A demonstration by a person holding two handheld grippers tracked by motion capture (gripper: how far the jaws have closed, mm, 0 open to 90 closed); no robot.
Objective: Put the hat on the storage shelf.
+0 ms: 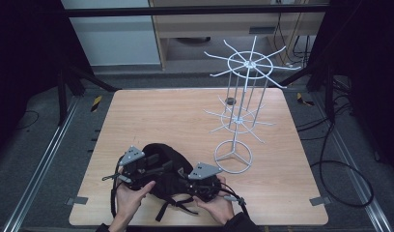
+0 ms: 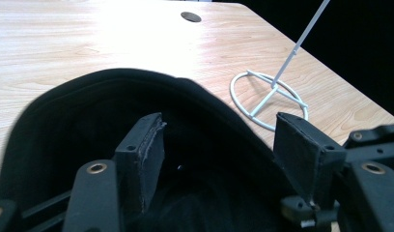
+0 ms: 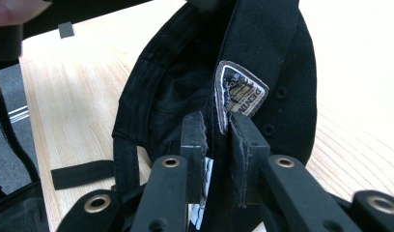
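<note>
- High view: black cap lies upturned at the table's near edge, my two claws on it, wire display rack beyond.
- Right claw pinches the sweatband beside the label, seemingly to steady it.
- Left claw stands spread over the crown; left gripper view alone shows this.

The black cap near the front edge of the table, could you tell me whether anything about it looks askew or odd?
The black cap lies upside down, its inside and a sewn label facing up, and a loose strap trails onto the table. The right gripper pinches an inner band beside the label; the left gripper stands open over the cap.
</note>
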